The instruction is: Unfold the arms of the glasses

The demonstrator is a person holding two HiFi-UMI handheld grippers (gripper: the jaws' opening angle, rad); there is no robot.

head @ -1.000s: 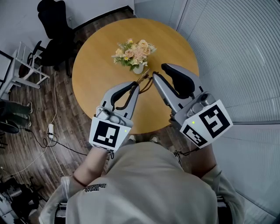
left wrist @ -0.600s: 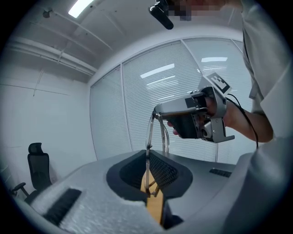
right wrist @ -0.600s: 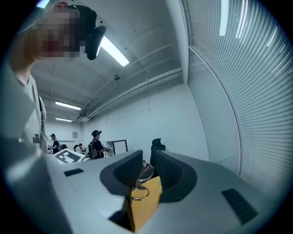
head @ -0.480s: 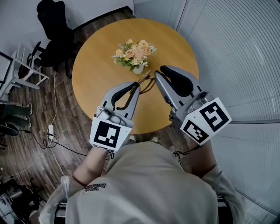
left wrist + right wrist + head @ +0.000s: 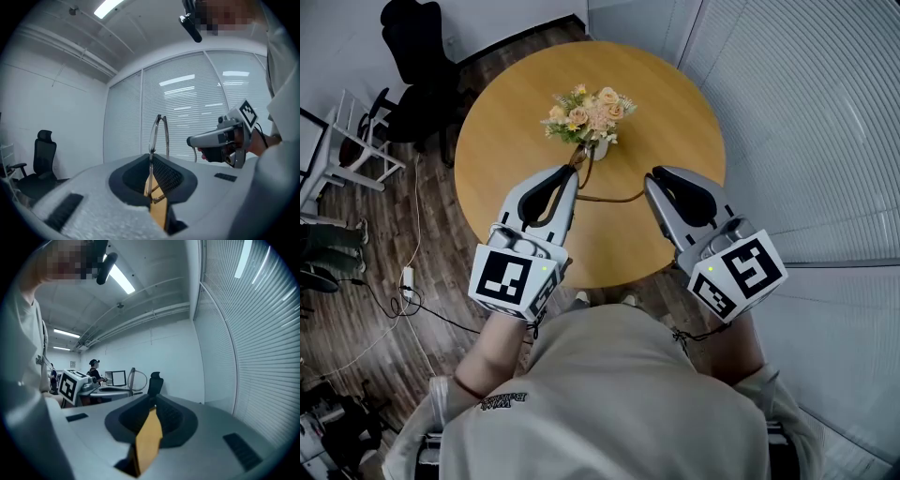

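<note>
Thin wire-framed glasses (image 5: pixel 581 173) hang in the air over the round wooden table (image 5: pixel 502 131), just in front of the flowers. My left gripper (image 5: pixel 572 172) is shut on the front frame; in the left gripper view the rim (image 5: pixel 158 126) rises out of the pinched jaws. One arm (image 5: pixel 614 200) of the glasses stretches out to the right, as far as my right gripper (image 5: pixel 652 184). That gripper's jaws are shut around the arm's end, which is hidden in the right gripper view. The glasses (image 5: pixel 134 379) show small at the left there.
A white vase of pale flowers (image 5: pixel 589 114) stands mid-table, right behind the glasses. A black office chair (image 5: pixel 417 56) and a white rack (image 5: pixel 352 150) are beyond the table's left side. Slatted blinds (image 5: pixel 806 122) run along the right. Cables (image 5: pixel 408 281) lie on the floor.
The two grippers have drawn apart, the left one to the left and the right one to the right. The arm of the glasses now spans the gap between them, swung out from the frame.
</note>
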